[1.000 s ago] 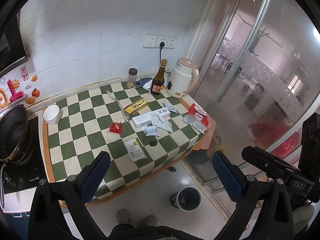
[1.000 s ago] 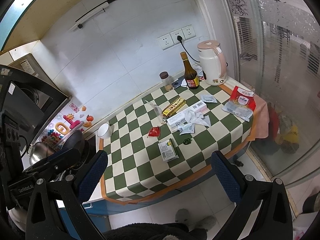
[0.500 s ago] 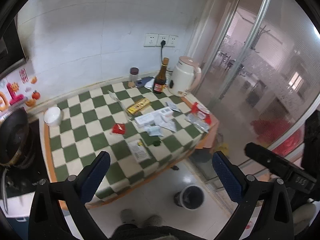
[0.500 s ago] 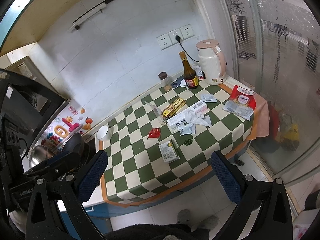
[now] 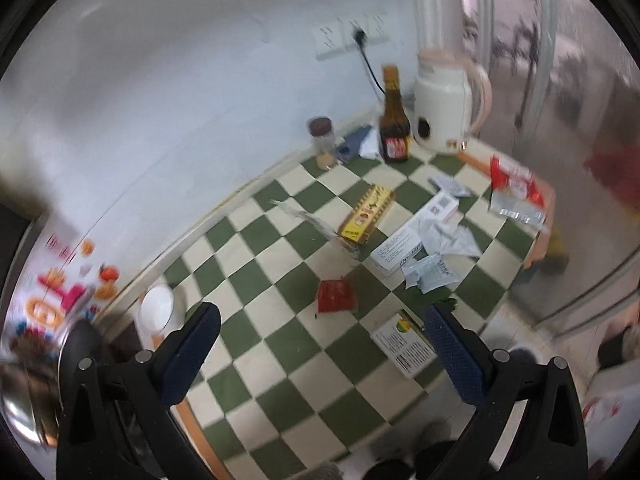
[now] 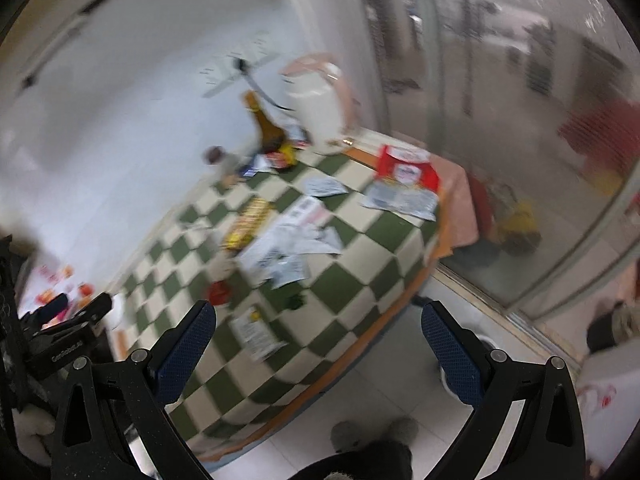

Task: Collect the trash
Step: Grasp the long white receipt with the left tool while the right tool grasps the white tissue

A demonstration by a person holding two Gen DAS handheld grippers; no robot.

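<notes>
Litter lies across a green-and-white checked table (image 5: 280, 344): a red packet (image 5: 336, 295), a white-and-green box (image 5: 402, 342), a yellow box (image 5: 367, 213), a long white box (image 5: 412, 236), crumpled wrappers (image 5: 430, 272) and a red-and-white bag (image 5: 514, 188). My left gripper (image 5: 320, 314) hangs open above the table's near half, in line with the red packet and holding nothing. My right gripper (image 6: 318, 310) is open too, off the table's near corner. Its blurred view shows the red packet (image 6: 219, 293) and the bag (image 6: 406, 168).
A brown bottle (image 5: 394, 120), a white kettle (image 5: 448, 108) and a jar (image 5: 322, 140) stand by the back wall. On the left are a white bowl (image 5: 157, 310) and a pan (image 5: 36, 380). A glass sliding door (image 6: 520, 160) closes off the right. A bucket rim (image 5: 524, 354) shows on the floor.
Both cameras have swung in closer to the table and now blur with motion. The litter fills more of each view. Both grippers stay open and empty.
</notes>
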